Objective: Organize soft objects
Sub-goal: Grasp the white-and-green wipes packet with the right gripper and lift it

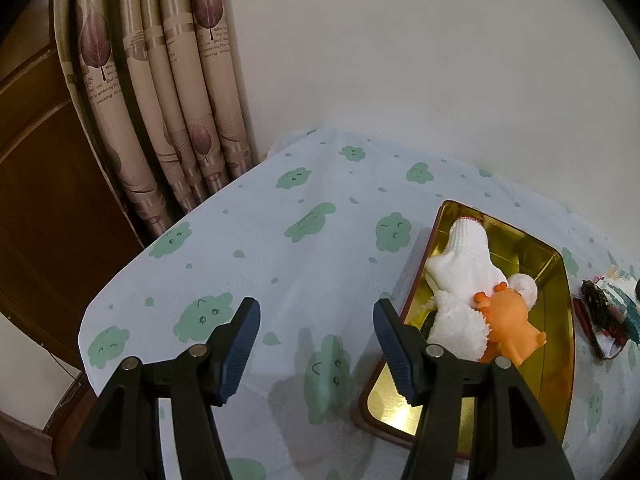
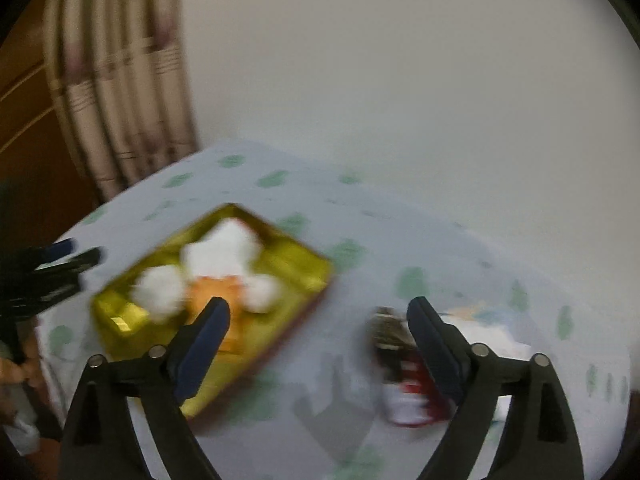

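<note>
A gold tin tray (image 1: 538,250) lies on the table to the right of my left gripper (image 1: 316,308), which hovers open over bare cloth with nothing between its fingers. Inside the tray are a white knitted sock (image 1: 468,256), a fluffy white cloth (image 1: 460,326), a small white ball (image 1: 525,286) and an orange rubber toy (image 1: 510,320). The right wrist view is blurred. My right gripper (image 2: 318,306) stands wide open and empty above the table, between the tray (image 2: 298,266) with its white pieces (image 2: 224,252) and a dark, red and white bundle (image 2: 400,364).
The tablecloth (image 1: 280,248) is white with green cloud faces. The bundle of dark and red items (image 1: 604,312) lies right of the tray. A beige leaf-print curtain (image 1: 168,92), a wooden door (image 1: 48,200) and a plain wall (image 1: 440,60) stand behind the table's far edge.
</note>
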### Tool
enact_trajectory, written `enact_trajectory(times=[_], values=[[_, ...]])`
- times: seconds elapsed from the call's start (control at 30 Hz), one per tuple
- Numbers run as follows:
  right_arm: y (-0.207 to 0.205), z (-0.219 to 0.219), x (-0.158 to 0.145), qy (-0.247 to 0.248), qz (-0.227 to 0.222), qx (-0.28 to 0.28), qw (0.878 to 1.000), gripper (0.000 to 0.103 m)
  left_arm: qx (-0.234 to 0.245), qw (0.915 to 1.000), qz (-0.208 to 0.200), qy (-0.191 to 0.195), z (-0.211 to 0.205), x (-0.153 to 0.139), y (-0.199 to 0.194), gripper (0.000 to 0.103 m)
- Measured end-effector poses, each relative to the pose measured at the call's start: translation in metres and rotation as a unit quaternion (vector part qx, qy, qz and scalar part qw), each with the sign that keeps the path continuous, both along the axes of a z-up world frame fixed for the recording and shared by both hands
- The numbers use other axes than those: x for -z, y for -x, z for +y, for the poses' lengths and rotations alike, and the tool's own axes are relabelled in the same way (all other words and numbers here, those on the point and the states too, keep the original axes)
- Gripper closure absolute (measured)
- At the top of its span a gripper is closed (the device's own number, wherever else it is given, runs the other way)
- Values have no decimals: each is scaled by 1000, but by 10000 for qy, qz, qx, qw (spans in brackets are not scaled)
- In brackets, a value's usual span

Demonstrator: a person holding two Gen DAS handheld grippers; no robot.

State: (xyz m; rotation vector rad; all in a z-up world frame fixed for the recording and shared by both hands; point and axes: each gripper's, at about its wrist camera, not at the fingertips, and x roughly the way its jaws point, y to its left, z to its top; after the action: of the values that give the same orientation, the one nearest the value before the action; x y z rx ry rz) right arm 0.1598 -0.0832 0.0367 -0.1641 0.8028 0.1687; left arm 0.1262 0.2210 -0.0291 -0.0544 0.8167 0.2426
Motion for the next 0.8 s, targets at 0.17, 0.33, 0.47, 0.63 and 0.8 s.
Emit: enact_trajectory(times=[0.17, 0.33, 0.47, 0.63, 0.8], values=[[-23, -65, 10, 193, 289, 635, 9974, 13, 26, 10000, 7, -17, -1, 0, 0, 43], [-37, -104, 33, 263, 698, 802, 9940, 13, 78, 9999, 46, -44, -4, 1, -3, 43], [-44, -107, 51, 313, 906, 563, 9938, 10, 117, 9998, 51, -132, -7, 1, -3, 43], [-47, -89, 78, 1174, 1157, 166, 9862, 9, 140, 9998, 53, -142, -8, 2, -3, 42], [-42, -83, 88, 1619, 940, 82, 9823, 26, 129, 9998, 83, -104, -6, 3, -4, 43]])
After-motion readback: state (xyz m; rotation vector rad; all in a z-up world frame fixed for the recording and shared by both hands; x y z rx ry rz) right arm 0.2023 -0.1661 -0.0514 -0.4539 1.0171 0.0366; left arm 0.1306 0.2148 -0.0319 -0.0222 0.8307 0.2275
